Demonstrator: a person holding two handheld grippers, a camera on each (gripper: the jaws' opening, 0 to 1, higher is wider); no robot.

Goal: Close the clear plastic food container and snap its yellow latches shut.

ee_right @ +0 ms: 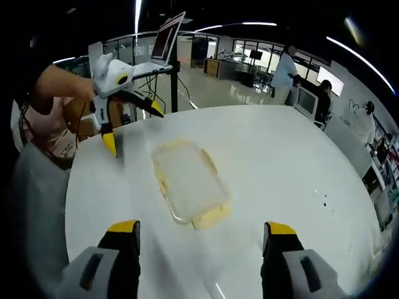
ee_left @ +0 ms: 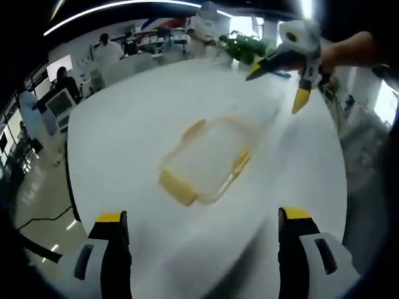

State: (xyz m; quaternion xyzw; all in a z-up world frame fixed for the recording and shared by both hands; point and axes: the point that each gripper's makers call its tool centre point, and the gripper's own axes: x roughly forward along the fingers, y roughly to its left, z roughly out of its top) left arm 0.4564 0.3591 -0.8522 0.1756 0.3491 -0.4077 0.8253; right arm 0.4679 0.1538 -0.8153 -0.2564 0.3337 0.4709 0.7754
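Observation:
The clear plastic food container [ee_left: 206,163] lies flat in the middle of the white table [ee_left: 124,131], a little blurred, with yellow latches [ee_left: 176,187] at its ends and sides. I cannot tell whether the latches are snapped down. My left gripper [ee_left: 202,230] hovers above the table on the near side of the container, jaws wide apart and empty. Across the container my right gripper [ee_left: 277,87] is held in a hand, jaws spread. In the right gripper view the container [ee_right: 190,180] lies ahead of my right gripper [ee_right: 201,229], open, with my left gripper [ee_right: 134,128] beyond it.
The round white table's edge [ee_right: 368,205] curves close by. A laptop [ee_right: 168,37] on a stand rises behind the table. Several people [ee_right: 287,68] stand at desks with monitors in the background. A green plant [ee_left: 246,47] sits past the far edge.

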